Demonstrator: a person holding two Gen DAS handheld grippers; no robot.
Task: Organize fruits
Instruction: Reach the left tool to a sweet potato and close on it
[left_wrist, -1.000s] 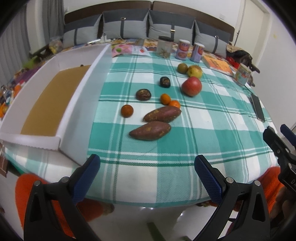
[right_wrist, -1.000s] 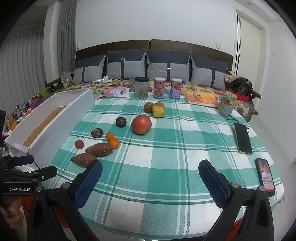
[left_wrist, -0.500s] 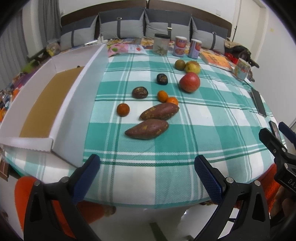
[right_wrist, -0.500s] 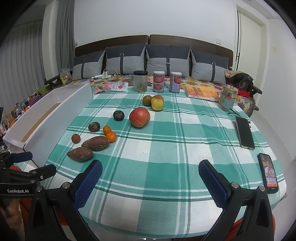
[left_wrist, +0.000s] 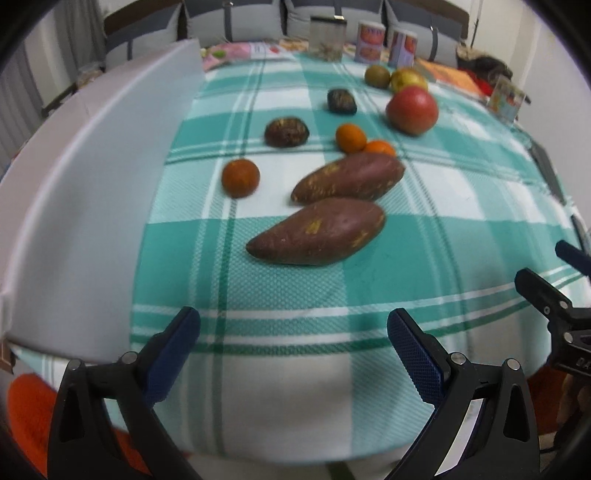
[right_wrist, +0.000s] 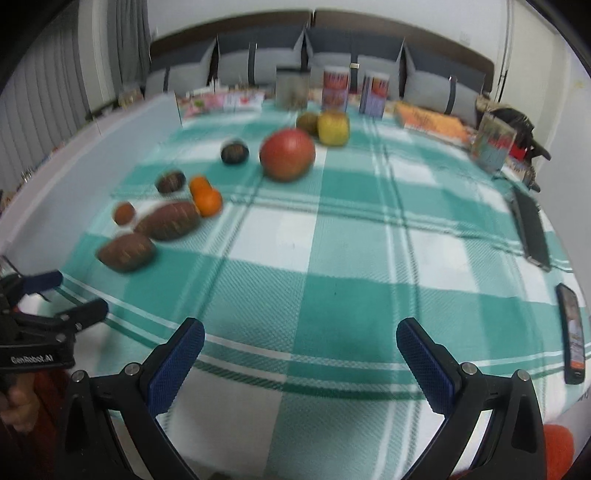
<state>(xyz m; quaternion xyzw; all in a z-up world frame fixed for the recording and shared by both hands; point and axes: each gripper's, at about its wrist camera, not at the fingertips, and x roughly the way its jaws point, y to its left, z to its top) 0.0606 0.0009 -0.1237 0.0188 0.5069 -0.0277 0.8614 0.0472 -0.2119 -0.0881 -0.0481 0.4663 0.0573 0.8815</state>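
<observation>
Left gripper (left_wrist: 293, 332): jaws spread wide, holding nothing, above the near edge of the counter (left_wrist: 461, 192).
Right gripper (right_wrist: 300, 338): jaws spread wide, holding nothing, over the near edge, right of the left gripper.
Counter cover: green-and-white checked cloth (left_wrist: 295, 295).
White box (left_wrist: 85, 177): along the left edge of the counter; its long wall runs from near to far.
Near sweet potato (left_wrist: 317, 231): nearest to the left gripper; long axis runs near-left to far-right, thin tip toward the box.
Far sweet potato (left_wrist: 349, 178): just behind the near one, almost parallel, same slant.
Small oranges: one (left_wrist: 240, 177) left of the far sweet potato; two (left_wrist: 351, 137) just beyond its right end, close together.
Dark round fruits: one (left_wrist: 286, 132) beyond the lone orange; another (left_wrist: 341, 100) farther back.
Red apple (left_wrist: 412, 110): right of centre, apart from the oranges.
Yellow apple (right_wrist: 333, 127) and green fruit (right_wrist: 307, 123): side by side toward the far edge.
Phones: two (right_wrist: 532, 229) near the right edge, lying flat.
Cans and jar (right_wrist: 335, 92): upright at the far edge.
</observation>
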